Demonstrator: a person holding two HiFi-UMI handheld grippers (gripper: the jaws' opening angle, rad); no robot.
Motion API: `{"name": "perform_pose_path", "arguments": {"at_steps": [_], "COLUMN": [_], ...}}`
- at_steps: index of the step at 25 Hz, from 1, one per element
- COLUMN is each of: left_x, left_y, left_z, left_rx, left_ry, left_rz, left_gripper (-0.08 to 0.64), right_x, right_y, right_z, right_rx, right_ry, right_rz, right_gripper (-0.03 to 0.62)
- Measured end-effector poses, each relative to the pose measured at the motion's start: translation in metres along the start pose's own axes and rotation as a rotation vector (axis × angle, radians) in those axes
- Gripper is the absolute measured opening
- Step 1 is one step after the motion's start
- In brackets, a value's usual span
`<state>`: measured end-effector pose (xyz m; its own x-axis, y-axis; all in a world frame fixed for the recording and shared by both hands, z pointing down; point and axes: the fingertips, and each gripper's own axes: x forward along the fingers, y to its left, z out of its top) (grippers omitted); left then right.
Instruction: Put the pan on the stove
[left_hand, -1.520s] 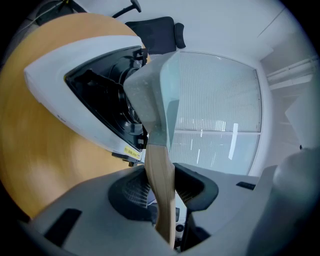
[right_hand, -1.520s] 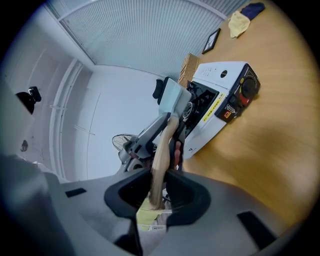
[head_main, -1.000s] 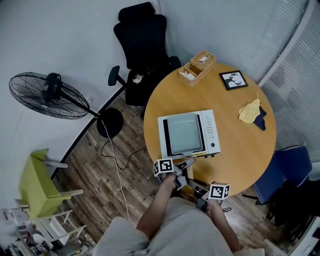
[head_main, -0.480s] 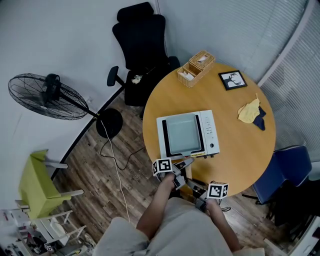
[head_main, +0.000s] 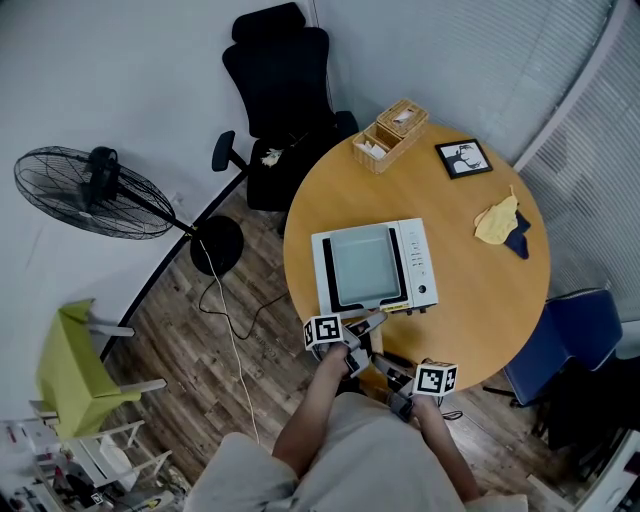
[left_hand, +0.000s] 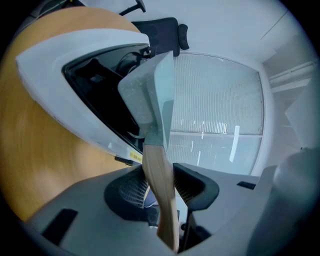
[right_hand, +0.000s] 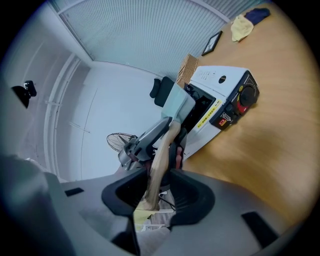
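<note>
- the pan (head_main: 362, 262), pale and square, sits on the left part of the white stove (head_main: 421, 262), over its black top; the stove's control panel is to the pan's right.
- the pan's wooden handle (head_main: 371, 321) reaches out past the stove's near edge, towards the person.
- the left gripper (head_main: 362, 336) holds that handle: in the left gripper view its pads (left_hand: 127, 192) close narrowly on the wood (left_hand: 159, 172), with the pan body (left_hand: 150, 95) just beyond and the stove (left_hand: 75, 50) to the left.
- the right gripper (head_main: 392, 372) is nearer the person, at the handle's free end; its jaws have just been opening and now stand wide, the handle tip (right_hand: 156, 172) between them with gaps on both sides.
- the stove stands near the middle of the round wooden table (head_main: 480, 300).
- at the far side of the table are a wicker basket (head_main: 390, 135) and a small picture frame (head_main: 463, 158); a yellow cloth (head_main: 498, 222) lies at the right, touching a dark blue one (head_main: 522, 240).
- a black office chair (head_main: 280, 90) is beyond the table, a floor fan (head_main: 85, 192) far to the left.
</note>
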<state>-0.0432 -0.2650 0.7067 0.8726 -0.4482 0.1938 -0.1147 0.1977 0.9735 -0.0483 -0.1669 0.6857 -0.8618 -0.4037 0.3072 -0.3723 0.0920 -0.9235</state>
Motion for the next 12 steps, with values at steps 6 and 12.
{"name": "perform_pose_path", "arguments": {"at_steps": [6,12], "left_x": [0.001,-0.006], "left_y": [-0.004,-0.002], "left_z": [0.001,0.003], "left_rx": [0.045,0.100], "left_ry": [-0.004,-0.023], "left_rz": [0.004,0.051], "left_gripper": [0.201,0.241], "right_x": [-0.008,-0.019], "right_y": [0.004,0.006], "right_z": [0.013,0.027], "right_rx": [-0.028,-0.090], "right_ry": [-0.047,-0.093], "right_rz": [-0.012,-0.050], "right_gripper": [0.169,0.173]}}
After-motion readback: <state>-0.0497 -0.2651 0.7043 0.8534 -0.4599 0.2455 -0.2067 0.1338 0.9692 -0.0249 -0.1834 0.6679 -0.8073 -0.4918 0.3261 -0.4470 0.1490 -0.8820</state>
